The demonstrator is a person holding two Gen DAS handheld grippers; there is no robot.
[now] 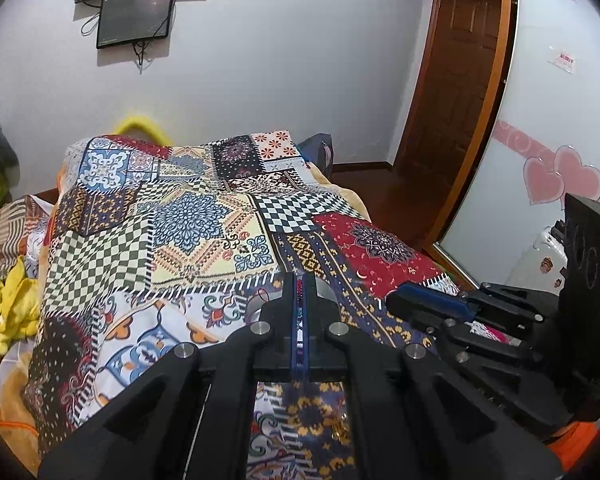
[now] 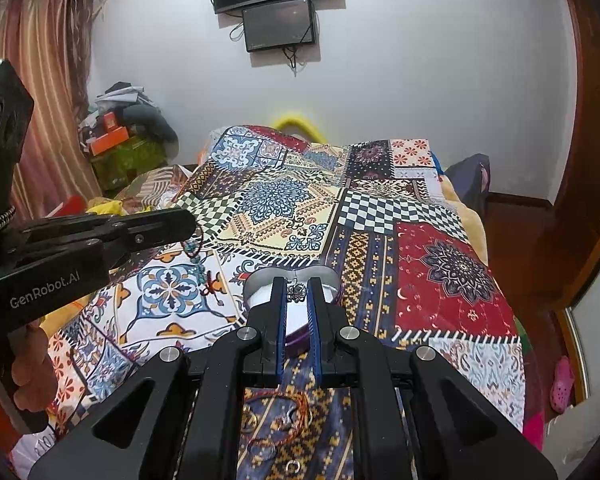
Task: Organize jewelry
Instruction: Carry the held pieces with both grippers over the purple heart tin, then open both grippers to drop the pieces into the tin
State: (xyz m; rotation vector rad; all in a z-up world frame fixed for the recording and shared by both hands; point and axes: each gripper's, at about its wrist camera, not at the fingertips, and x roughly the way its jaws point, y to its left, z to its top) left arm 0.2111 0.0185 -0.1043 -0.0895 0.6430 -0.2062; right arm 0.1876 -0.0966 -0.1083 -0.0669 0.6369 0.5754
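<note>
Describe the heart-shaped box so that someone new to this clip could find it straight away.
Start at the patchwork bedspread covering the bed. Near its front edge, just beyond the right tongs, sits the heart-shaped box. It is the only plain silvery white thing on that busy pattern, with a purple rim at its base.

We look from both wrist cameras forward and somewhat downward along each gripper's fingers, close above the patchwork bedspread (image 1: 188, 220). Both face the far wall, with the wall screens (image 2: 278, 20) at 12 o'clock. We share the bedspread, screens, and each other's gripper: right gripper (image 1: 396, 300) at 3 o'clock, left gripper (image 2: 192, 222) at 9 o'clock.
</note>
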